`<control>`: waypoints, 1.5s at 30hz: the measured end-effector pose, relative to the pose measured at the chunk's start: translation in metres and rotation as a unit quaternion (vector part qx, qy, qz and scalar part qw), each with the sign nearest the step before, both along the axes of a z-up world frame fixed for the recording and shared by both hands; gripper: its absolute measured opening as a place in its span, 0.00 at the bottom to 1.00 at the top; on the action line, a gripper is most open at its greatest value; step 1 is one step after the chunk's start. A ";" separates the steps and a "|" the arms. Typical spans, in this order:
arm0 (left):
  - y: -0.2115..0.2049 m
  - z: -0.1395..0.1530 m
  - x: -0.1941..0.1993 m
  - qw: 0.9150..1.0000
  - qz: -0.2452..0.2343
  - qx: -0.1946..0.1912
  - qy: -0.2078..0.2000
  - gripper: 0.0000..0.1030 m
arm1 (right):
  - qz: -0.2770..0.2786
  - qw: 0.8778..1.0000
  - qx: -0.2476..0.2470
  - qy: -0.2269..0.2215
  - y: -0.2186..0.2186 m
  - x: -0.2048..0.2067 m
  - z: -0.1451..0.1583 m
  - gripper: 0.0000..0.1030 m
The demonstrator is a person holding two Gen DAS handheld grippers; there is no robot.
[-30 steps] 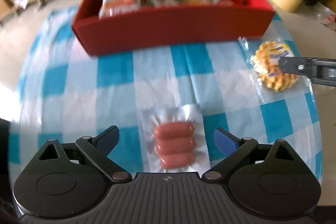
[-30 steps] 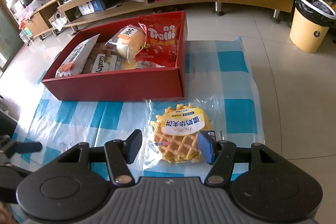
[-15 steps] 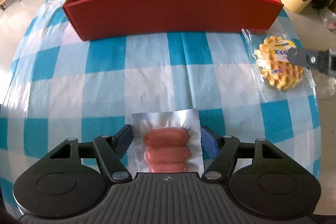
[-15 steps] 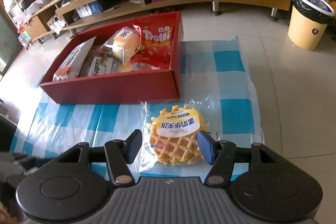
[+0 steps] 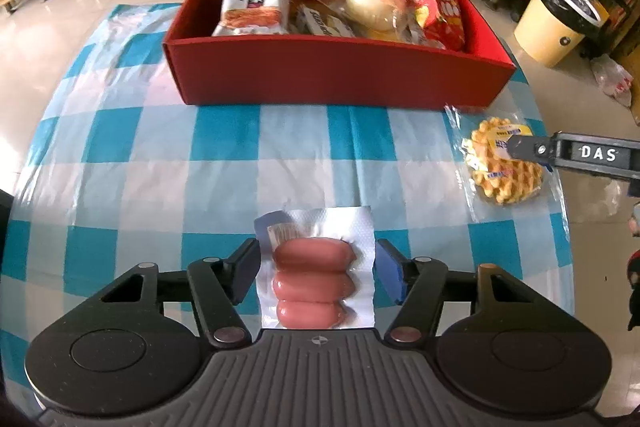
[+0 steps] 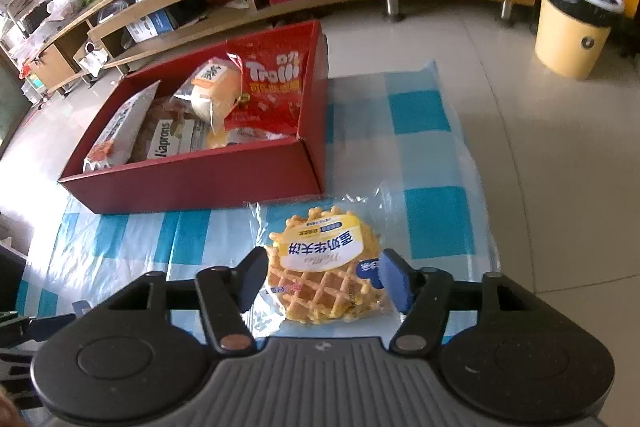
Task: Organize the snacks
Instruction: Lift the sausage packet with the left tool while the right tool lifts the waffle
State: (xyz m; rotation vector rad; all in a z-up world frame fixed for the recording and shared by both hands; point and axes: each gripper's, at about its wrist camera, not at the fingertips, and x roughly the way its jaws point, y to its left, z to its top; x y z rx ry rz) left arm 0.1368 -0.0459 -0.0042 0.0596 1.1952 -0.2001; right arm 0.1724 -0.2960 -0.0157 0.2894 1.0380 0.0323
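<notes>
Closing, my left tongs point(image 5: 316, 269) now pinch the sausage pack point(image 5: 316, 277), lifting it toward the far red box point(image 5: 340, 75); right tongs point(image 6: 322, 279) are opening around the waffle point(image 6: 324, 273).

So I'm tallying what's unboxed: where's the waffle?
The waffle lies on the checked cloth, just outside the red box's right front corner.

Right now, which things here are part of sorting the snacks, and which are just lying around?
Part of the job:
sausage pack, in the closing left gripper
waffle, between the opening right gripper jaws
red box

Lying about:
yellow bin
wooden shelves
</notes>
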 end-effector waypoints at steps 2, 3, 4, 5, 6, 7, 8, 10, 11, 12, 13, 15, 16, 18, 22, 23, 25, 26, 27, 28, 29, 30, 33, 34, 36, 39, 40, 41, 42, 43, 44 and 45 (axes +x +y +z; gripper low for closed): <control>0.003 0.000 0.002 1.000 0.002 -0.002 0.000 0.66 | -0.004 1.000 0.006 0.002 0.002 0.004 -0.005 0.64; 0.004 0.000 0.002 1.000 0.001 -0.004 0.000 0.66 | -0.002 1.000 0.003 0.002 0.004 0.007 -0.007 0.64; 0.005 0.000 0.002 1.000 0.001 -0.004 0.000 0.66 | 0.000 1.000 -0.004 0.001 0.007 0.009 -0.008 0.66; 0.006 0.000 0.001 1.000 -0.001 -0.001 -0.002 0.66 | 0.003 1.000 -0.011 -0.001 0.010 0.012 -0.009 0.68; 0.006 -0.001 0.001 1.000 -0.003 0.003 -0.004 0.66 | 0.005 1.000 -0.018 -0.004 0.012 0.014 -0.010 0.68; 0.006 -0.003 0.001 1.000 -0.006 0.008 -0.004 0.66 | 0.007 1.000 -0.022 -0.007 0.014 0.016 -0.011 0.72; 0.006 -0.006 0.001 1.000 -0.008 0.013 -0.001 0.66 | 0.007 1.000 -0.024 -0.007 0.015 0.019 -0.013 0.78; 0.005 -0.014 0.001 1.000 -0.013 0.022 0.009 0.68 | 0.012 1.000 -0.027 -0.005 0.020 0.023 -0.017 0.86; 0.005 -0.019 0.002 0.999 -0.017 0.029 0.014 0.70 | 0.018 0.999 -0.032 -0.005 0.023 0.025 -0.019 0.91; 0.004 -0.024 0.002 0.999 -0.020 0.035 0.018 0.70 | 0.026 0.999 -0.042 -0.004 0.028 0.027 -0.020 0.93; 0.003 -0.028 0.002 0.999 -0.025 0.043 0.020 0.73 | 0.037 0.998 -0.054 -0.003 0.033 0.028 -0.022 0.97; 0.002 -0.035 0.002 0.997 -0.033 0.062 0.024 0.75 | 0.053 0.995 -0.086 -0.005 0.043 0.030 -0.028 0.98; 0.003 -0.038 0.001 0.997 -0.032 0.068 0.026 0.77 | 0.057 0.994 -0.098 -0.005 0.046 0.030 -0.031 0.98; 0.005 -0.041 -0.002 0.997 -0.031 0.072 0.025 0.84 | 0.059 0.992 -0.114 0.000 0.049 0.031 -0.039 0.98; 0.012 -0.045 -0.007 0.996 -0.032 0.081 0.020 0.94 | 0.072 0.989 -0.130 0.003 0.050 0.030 -0.047 0.98; 0.014 -0.045 -0.008 0.996 -0.029 0.081 0.020 0.96 | 0.074 0.989 -0.132 0.002 0.050 0.029 -0.047 0.98; 0.022 -0.046 -0.012 0.997 -0.019 0.069 0.022 0.96 | 0.075 0.989 -0.131 0.002 0.050 0.028 -0.047 0.98; 0.024 -0.046 -0.015 0.998 -0.015 0.065 0.017 0.96 | 0.075 0.989 -0.130 0.001 0.049 0.028 -0.047 0.95; 0.023 -0.046 -0.018 0.998 -0.016 0.066 0.011 0.95 | 0.074 0.989 -0.130 -0.001 0.049 0.027 -0.046 0.92; 0.023 -0.046 -0.020 0.998 -0.017 0.064 0.008 0.92 | 0.073 0.989 -0.130 -0.002 0.050 0.027 -0.045 0.86; 0.022 -0.043 -0.022 0.998 -0.020 0.059 0.006 0.85 | 0.071 0.989 -0.131 -0.004 0.052 0.025 -0.043 0.83; 0.021 -0.041 -0.024 0.998 -0.023 0.058 0.004 0.81 | 0.071 0.989 -0.127 -0.006 0.053 0.023 -0.041 0.81; 0.013 -0.036 -0.026 0.997 -0.035 0.062 0.003 0.73 | 0.078 0.990 -0.115 -0.009 0.058 0.016 -0.036 0.75; 0.012 -0.036 -0.027 0.997 -0.036 0.063 0.002 0.73 | 0.080 0.991 -0.110 -0.009 0.059 0.013 -0.034 0.73; 0.011 -0.035 -0.028 0.997 -0.039 0.063 0.003 0.73 | 0.080 0.991 -0.103 -0.013 0.061 0.007 -0.031 0.72; 0.013 -0.032 -0.029 0.998 -0.037 0.059 0.001 0.73 | 0.080 0.992 -0.099 -0.021 0.062 0.000 -0.022 0.72; 0.012 -0.030 -0.029 0.998 -0.038 0.059 -0.003 0.73 | 0.081 0.991 -0.099 -0.024 0.063 -0.002 -0.018 0.72; 0.012 -0.026 -0.029 0.997 -0.039 0.060 -0.010 0.73 | 0.082 0.991 -0.099 -0.028 0.063 -0.003 -0.014 0.72; 0.010 -0.023 -0.030 0.997 -0.040 0.060 -0.017 0.73 | 0.084 0.991 -0.099 -0.034 0.064 -0.005 -0.009 0.72; 0.009 -0.019 -0.031 0.997 -0.043 0.060 -0.024 0.73 | 0.085 0.990 -0.100 -0.041 0.065 -0.007 -0.003 0.72; 0.008 -0.016 -0.030 0.997 -0.044 0.060 -0.030 0.73 | 0.087 0.990 -0.100 -0.047 0.067 -0.009 0.001 0.72; 0.006 -0.012 -0.031 0.997 -0.045 0.059 -0.035 0.73 | 0.089 0.990 -0.099 -0.052 0.069 -0.012 0.006 0.72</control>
